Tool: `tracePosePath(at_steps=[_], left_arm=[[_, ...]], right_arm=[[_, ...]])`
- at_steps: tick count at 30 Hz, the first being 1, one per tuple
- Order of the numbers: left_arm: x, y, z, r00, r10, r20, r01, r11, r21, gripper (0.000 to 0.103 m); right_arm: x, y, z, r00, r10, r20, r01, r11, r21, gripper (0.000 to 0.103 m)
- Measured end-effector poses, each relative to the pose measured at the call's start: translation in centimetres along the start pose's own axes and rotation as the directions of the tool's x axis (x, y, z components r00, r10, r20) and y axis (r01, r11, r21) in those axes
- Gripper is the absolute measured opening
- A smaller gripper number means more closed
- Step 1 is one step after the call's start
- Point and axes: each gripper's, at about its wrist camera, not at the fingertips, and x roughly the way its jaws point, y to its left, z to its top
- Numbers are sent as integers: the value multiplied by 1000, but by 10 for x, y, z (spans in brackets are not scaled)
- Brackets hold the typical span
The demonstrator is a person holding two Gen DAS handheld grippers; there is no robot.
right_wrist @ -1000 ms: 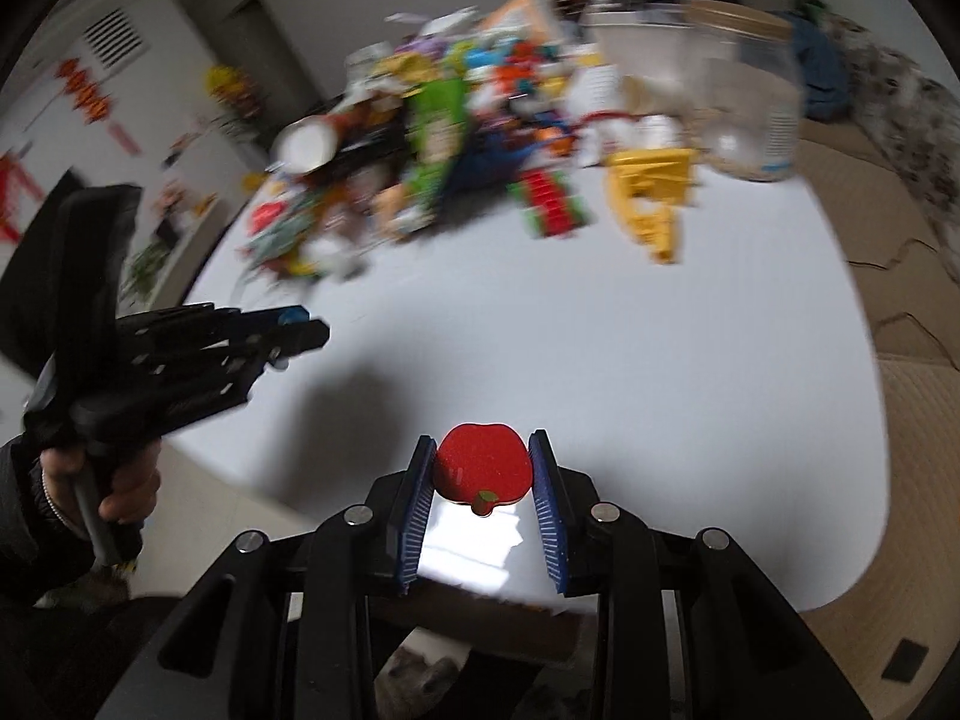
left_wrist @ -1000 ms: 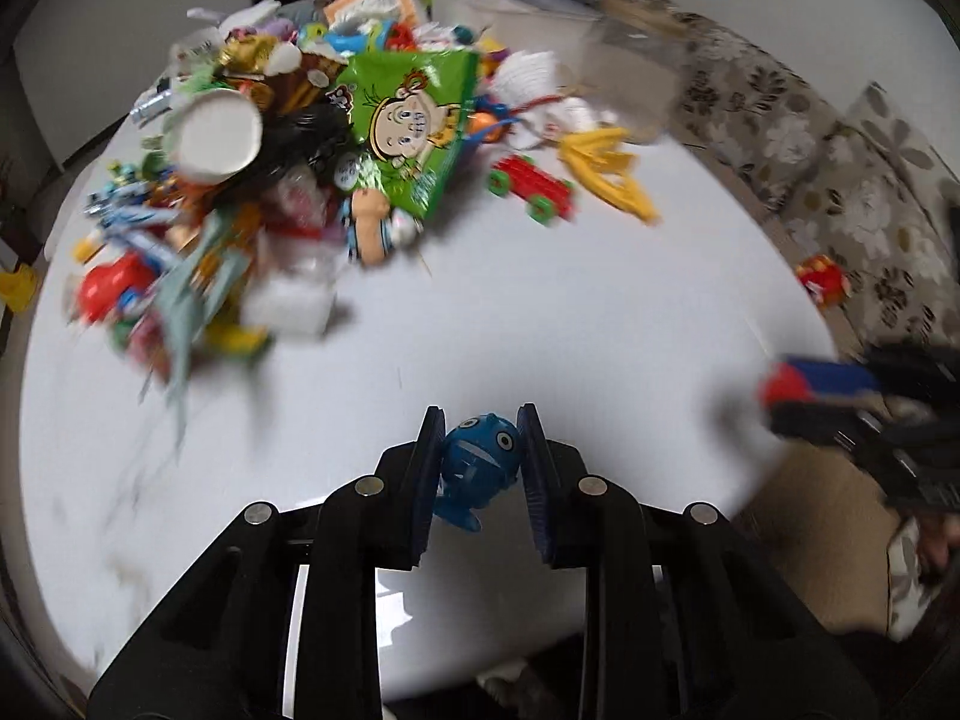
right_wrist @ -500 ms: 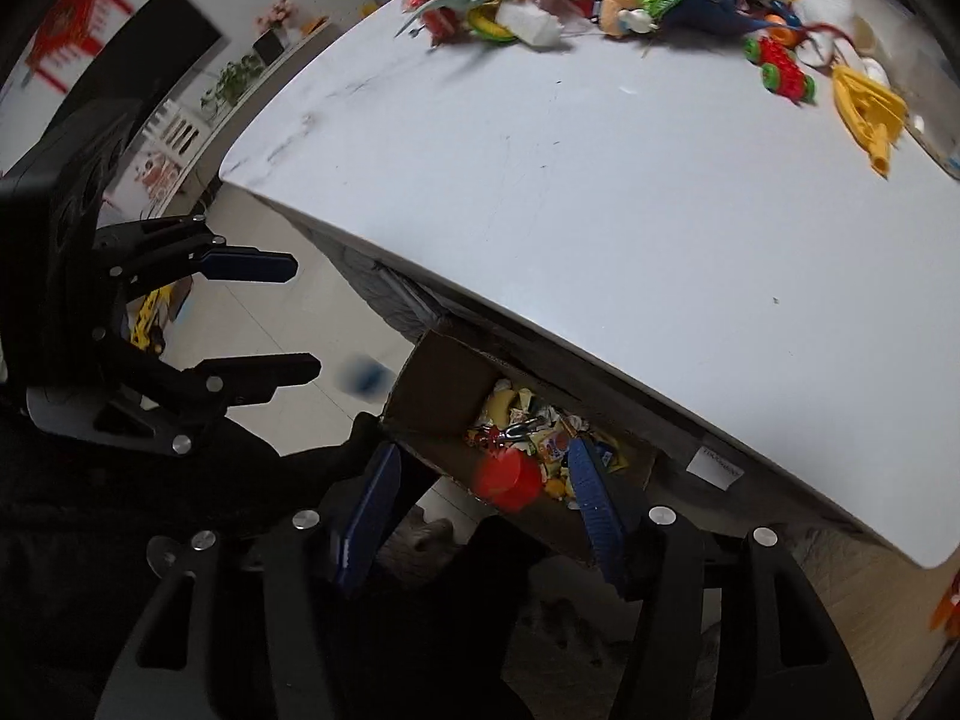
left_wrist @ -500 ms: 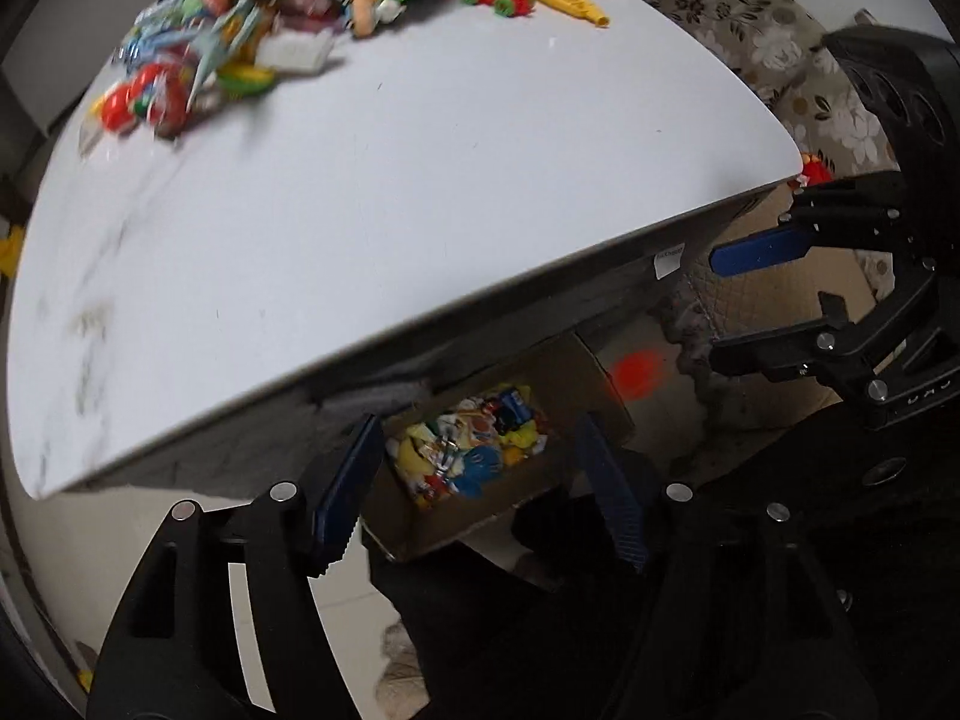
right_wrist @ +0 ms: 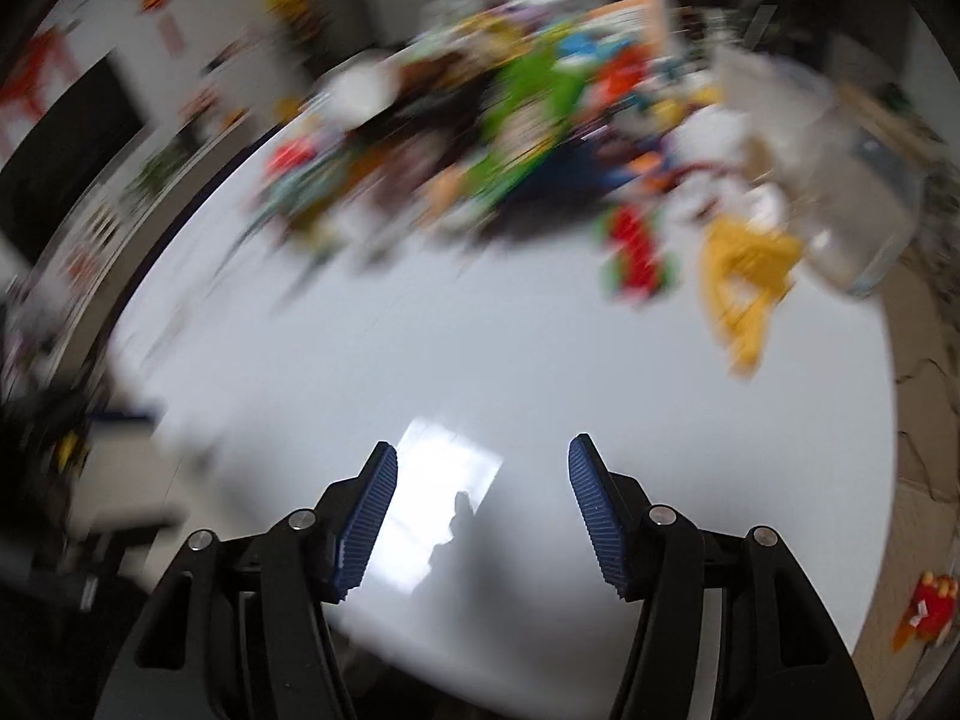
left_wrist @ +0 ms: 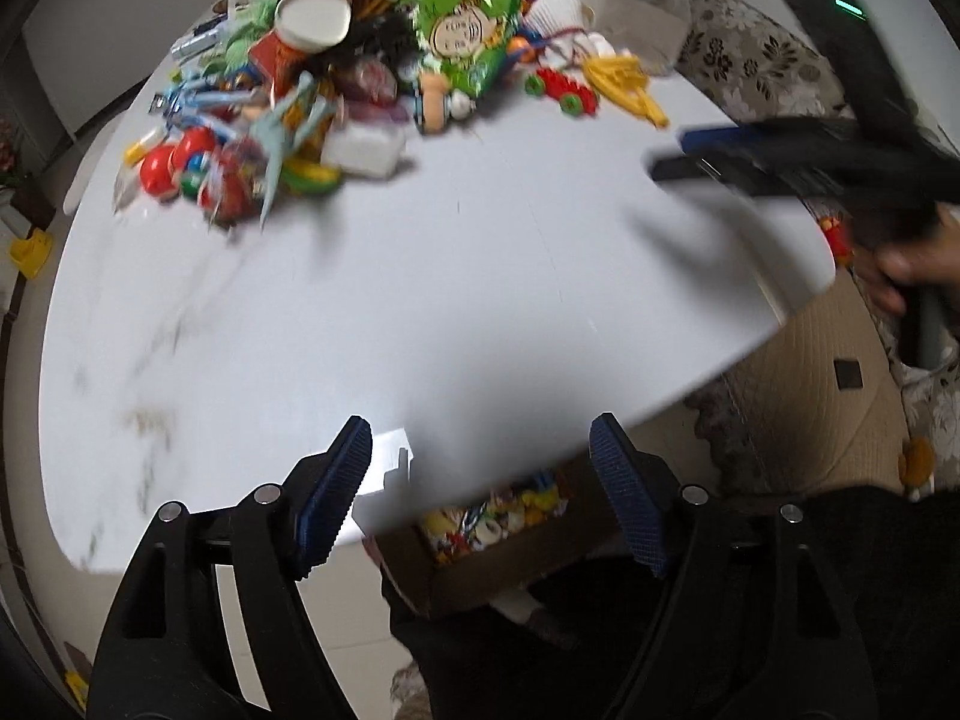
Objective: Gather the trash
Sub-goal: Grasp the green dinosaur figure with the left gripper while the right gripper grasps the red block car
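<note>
Both grippers, left gripper (left_wrist: 480, 468) and right gripper (right_wrist: 480, 492), are carried with jaws open and empty, just widened, ready for more pickups. Trash pile (left_wrist: 372, 66) is heaped on the far tabletop (left_wrist: 456, 276); the cardboard box (left_wrist: 480, 546) sits below its near edge.

Count from my feed

I see one white table (left_wrist: 480, 276), one cardboard box (left_wrist: 480, 564) of scraps below its edge, one glass jar (left_wrist: 651, 18), two grippers; heaped litter (left_wrist: 336, 72) too jumbled to count.
</note>
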Motion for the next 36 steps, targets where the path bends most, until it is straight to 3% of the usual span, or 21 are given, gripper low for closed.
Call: tracePosePath(at_steps=[3, 8, 9, 10, 14, 17, 21, 23, 25, 26, 28, 32, 36], left_arm=[[5, 4, 18, 1000, -7, 10, 7, 1000, -9, 74], [4, 21, 31, 999, 1, 33, 1, 998, -63, 74], [5, 27, 33, 999, 12, 36, -9, 997, -83, 74], [6, 31, 35, 999, 18, 37, -15, 995, -96, 74], [6, 60, 44, 996, 67, 63, -53, 980, -191, 74], [-2, 88, 59, 992, 70, 101, -40, 961, -273, 74], [6, 101, 87, 993, 65, 96, -38, 966, -256, 81], [28, 105, 102, 996, 75, 43, -62, 969, -241, 80], [47, 112, 108, 998, 54, 12, -49, 965, -257, 39], [57, 118, 111, 1000, -2, -11, -2, 961, -276, 9], [56, 121, 113, 1000, 8, -5, -9, 957, -292, 8], [9, 101, 114, 993, 63, 96, -42, 978, -203, 8], [-46, 82, 117, 969, 133, 209, -101, 983, -155, 8]], right_arm=[[33, -18, 37, 997, -77, -3, 77, 997, 4, 61], [85, -28, 77, 990, -101, -101, 100, 995, -12, 59], [97, -32, 80, 986, -91, -142, 91, 996, -6, 50], [97, -33, 83, 989, -89, -118, 90, 996, 0, 41], [96, -30, 83, 987, -61, -151, 67, 997, 33, 38], [89, -21, 68, 987, -59, -148, 62, 998, 19, 38], [79, -12, 48, 989, -41, -145, 45, 999, 20, 38], [79, -11, 43, 990, -24, -141, 30, 999, 39, 38], [80, -12, 44, 990, -10, -139, 19, 998, 63, 38], [80, -13, 44, 990, -1, -139, 12, 997, 77, 38], [78, -11, 41, 990, 11, -144, 2, 996, 94, 38], [60, -14, 26, 991, 34, -127, -19, 994, 112, 38], [34, -11, 28, 995, 55, -86, -46, 994, 104, 38]])
